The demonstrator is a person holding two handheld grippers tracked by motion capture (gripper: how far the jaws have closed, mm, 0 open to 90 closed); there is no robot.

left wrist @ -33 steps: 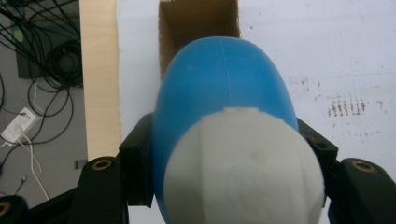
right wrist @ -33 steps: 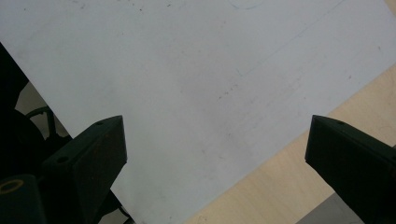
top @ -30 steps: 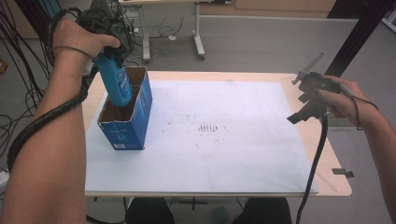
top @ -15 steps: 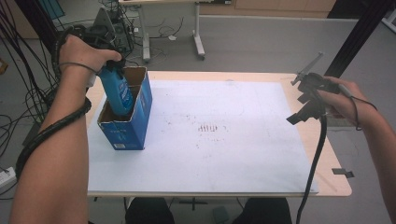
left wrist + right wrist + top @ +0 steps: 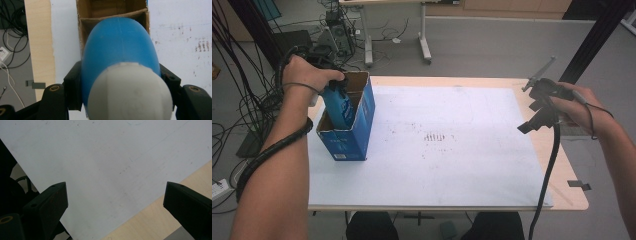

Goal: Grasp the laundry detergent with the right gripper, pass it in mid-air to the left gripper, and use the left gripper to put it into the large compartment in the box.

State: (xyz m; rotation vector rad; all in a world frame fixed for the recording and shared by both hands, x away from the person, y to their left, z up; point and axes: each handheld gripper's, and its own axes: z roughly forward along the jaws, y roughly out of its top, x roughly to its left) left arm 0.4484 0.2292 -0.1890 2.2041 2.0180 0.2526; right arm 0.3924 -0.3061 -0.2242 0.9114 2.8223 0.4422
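The table (image 5: 572,200), light wood at its edges, carries a large white sheet (image 5: 452,165) that covers most of its top; faint dark marks lie near the middle of the sheet. At the far left corner of the sheet stands a blue cardboard box (image 5: 347,142), upright and open at the top, with a brown inner wall dividing it into compartments, as the left gripper view shows (image 5: 112,15).

Your left hand (image 5: 304,75) holds the left gripper (image 5: 337,92) pointing steeply down over the box. Its jaws are clamped on a blue bottle (image 5: 339,107) with a white cap (image 5: 130,92); in the left gripper view the black jaws press on both flanks of the blue body just ahead of the cap. The bottle's far end is inside the mouth of the box, in the nearer compartment, while its upper part stands tilted above the rim. Whether the bottle touches the floor of the box cannot be told.

Your right hand (image 5: 579,107) holds the right gripper (image 5: 532,122) above the right edge of the table, well apart from the box. Its jaws stand wide with nothing between them, over the edge of the sheet and the bare wood.
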